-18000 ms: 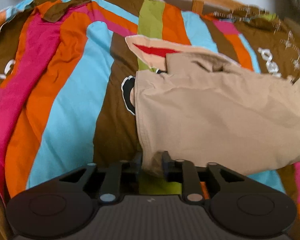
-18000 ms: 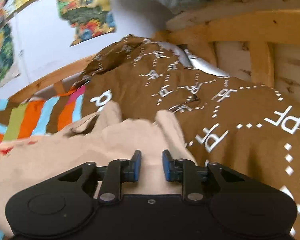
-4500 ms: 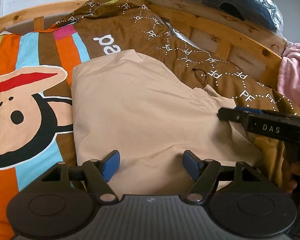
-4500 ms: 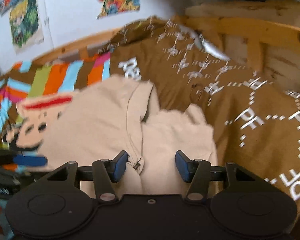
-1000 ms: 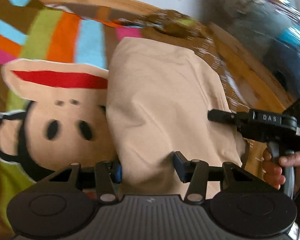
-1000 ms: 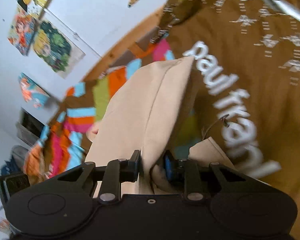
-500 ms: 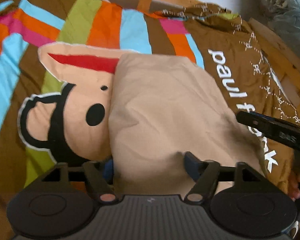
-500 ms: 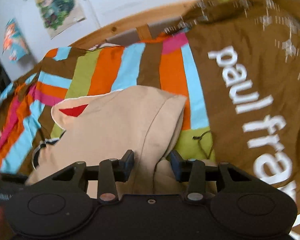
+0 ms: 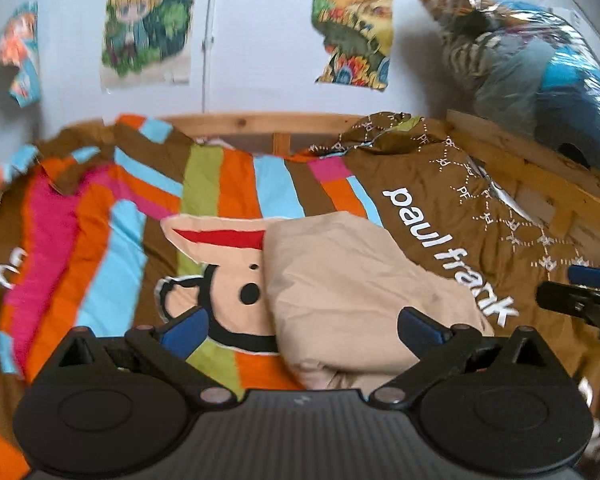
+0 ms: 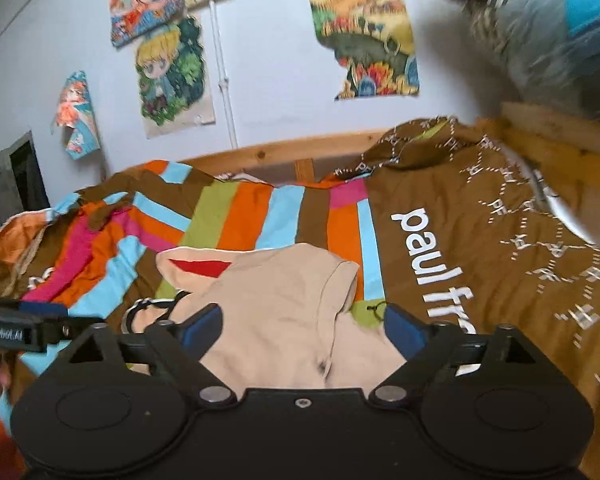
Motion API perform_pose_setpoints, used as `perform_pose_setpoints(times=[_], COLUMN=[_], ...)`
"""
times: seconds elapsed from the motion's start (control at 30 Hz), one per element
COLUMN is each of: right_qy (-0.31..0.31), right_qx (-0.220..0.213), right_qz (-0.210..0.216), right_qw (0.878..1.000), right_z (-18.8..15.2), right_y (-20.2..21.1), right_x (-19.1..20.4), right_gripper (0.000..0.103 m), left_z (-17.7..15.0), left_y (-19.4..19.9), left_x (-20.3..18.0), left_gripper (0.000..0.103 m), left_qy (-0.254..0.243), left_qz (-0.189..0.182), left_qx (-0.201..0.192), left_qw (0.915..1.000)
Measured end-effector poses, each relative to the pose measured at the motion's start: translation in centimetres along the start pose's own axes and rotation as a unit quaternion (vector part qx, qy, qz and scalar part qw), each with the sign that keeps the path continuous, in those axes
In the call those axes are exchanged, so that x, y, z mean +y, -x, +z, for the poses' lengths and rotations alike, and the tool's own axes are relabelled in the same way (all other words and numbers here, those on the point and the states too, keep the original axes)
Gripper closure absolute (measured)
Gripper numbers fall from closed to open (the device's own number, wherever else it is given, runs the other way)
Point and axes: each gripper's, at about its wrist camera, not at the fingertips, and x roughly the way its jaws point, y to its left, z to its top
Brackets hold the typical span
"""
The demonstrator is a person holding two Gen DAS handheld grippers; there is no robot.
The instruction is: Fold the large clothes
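Left wrist view: beige garment [image 9: 352, 292] lies folded on the striped bedspread [image 9: 236, 184], ahead of and between the fingers
Left gripper [image 9: 300, 326]: fingers have just been opening, now spread wide, pinching nothing
Right gripper [image 10: 302, 326]: fingers likewise just opened, cloth below them, untouched
Progress: garment looks compactly folded and released; a final tidy or the next garment may remain

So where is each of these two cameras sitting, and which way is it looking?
Left wrist: sits on the left gripper, looking forward over the beige garment on the bedspread; the right gripper shows at the edge.
Right wrist: sits on the right gripper, facing likewise; the left gripper shows at the edge.
Both share garment, bedspread and posters; jaws have just been opening, nothing held.
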Motion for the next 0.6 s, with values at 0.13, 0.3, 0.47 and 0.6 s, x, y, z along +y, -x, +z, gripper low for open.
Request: perform_pose_setpoints(times=[0.13,0.3,0.47,0.6], right_qy=[0.018,-0.017,-0.023,-0.022], right_qx=[0.002,0.019,0.022,0.025], right_qz=[-0.015,-0.023,-0.037,-0.043], right_qw=[1.000,0.999,0.999,0.999], right_z=[-2.3,-4.4,-5.7,-6.0], right_y=[4.0,5.8,6.2,6.1], right_x=[1.9,2.8,3.3,3.2], right_gripper=[0.001,0.001,0.001,0.001], left_z=[-1.7,-3.7,-4.5,-4.6], left_y=[1.7,2.5,2.4,1.8], left_x=[0.0,0.8,1.8,2.2], left_gripper=[0.001,0.001,0.001,0.001], left_qy=[-0.027,-0.024,-0.004,0.008], left_qz=[0.012,0.009,0.003,0.003], left_qx=[-0.002,0.002,0.011,0.018], left_qw=[0.9996,0.9997,0.9999,0.9998])
